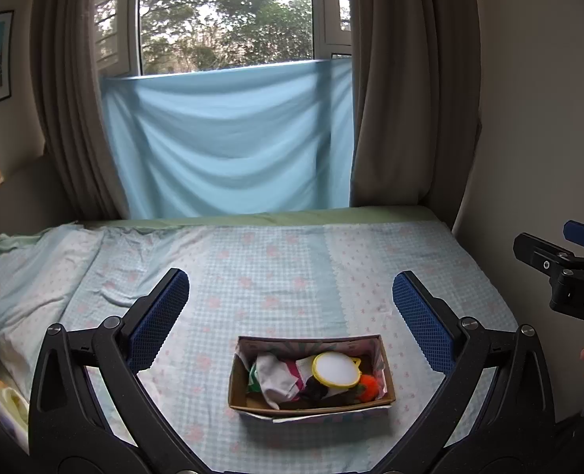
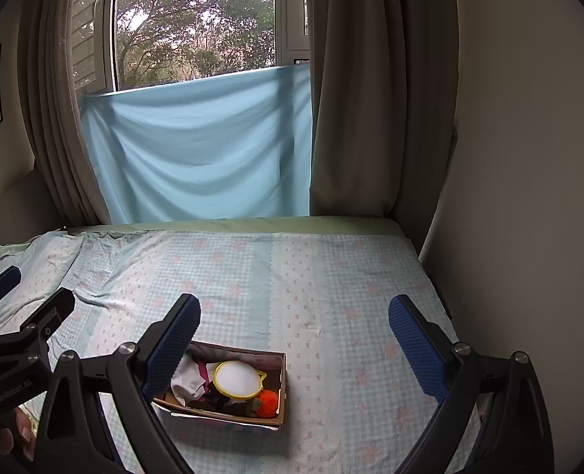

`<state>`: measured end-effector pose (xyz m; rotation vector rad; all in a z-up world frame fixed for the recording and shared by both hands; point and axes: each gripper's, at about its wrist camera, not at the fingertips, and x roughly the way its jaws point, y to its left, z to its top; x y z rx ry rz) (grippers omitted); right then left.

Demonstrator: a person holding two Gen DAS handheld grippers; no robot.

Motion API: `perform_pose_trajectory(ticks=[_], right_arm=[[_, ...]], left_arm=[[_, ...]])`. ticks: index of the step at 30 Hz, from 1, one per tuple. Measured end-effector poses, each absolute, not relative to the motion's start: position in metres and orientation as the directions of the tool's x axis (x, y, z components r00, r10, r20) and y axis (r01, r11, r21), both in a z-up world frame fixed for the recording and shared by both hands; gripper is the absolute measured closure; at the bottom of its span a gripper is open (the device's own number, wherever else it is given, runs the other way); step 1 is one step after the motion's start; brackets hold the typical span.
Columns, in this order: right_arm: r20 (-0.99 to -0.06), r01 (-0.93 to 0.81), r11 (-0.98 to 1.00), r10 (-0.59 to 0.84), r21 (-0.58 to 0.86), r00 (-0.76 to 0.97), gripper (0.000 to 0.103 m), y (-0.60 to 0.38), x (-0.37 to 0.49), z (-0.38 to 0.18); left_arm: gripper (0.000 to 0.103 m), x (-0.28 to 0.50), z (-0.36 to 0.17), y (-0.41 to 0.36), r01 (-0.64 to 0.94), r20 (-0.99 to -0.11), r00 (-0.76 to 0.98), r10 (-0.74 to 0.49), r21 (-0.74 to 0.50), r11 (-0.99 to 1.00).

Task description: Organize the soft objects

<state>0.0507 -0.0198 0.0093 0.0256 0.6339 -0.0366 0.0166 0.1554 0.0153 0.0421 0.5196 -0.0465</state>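
Observation:
A cardboard box [image 1: 311, 405] sits on the bed near its front edge. It holds a white sock [image 1: 276, 379], a round white pad with a yellow rim [image 1: 336, 369], an orange plush [image 1: 370, 386] and dark fabric. My left gripper [image 1: 290, 288] is open and empty, hovering above the box. My right gripper [image 2: 293, 320] is open and empty, above and right of the box [image 2: 228, 414]; its left finger hides the box's left end. The pad [image 2: 238, 380] and orange plush [image 2: 269, 398] show there too.
The bed [image 1: 276, 260] carries a light checked sheet, rumpled at the left. A blue cloth [image 1: 228, 142] hangs over the window behind, between brown curtains. A wall [image 2: 528, 158] borders the bed on the right. The right gripper's body [image 1: 560, 272] shows at the left view's right edge.

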Motion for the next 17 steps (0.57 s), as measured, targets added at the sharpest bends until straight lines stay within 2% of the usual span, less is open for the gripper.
perform_pose_trajectory(ticks=[8,14,17], right_arm=[[-0.59,0.042,0.999,-0.027,0.012,0.807,0.008,-0.0181,0.0502,0.0098],[-0.592,0.041,0.999,-0.025,0.014,0.805,0.008,-0.0175,0.0506,0.0095],[-0.597,0.043,0.999,-0.023,0.019,0.802,0.008,-0.0171,0.0526,0.0093]], left_arm=[[0.0,0.0179,0.0169,0.1572,0.05,-0.491,0.871,-0.03,0.026,0.998],[0.0,0.0168,0.0176,0.1566,0.009,-0.465,0.885,0.021,0.063,0.998],[0.0,0.0182,0.0158,0.1594,0.019,-0.466,0.885,0.003,0.042,0.999]])
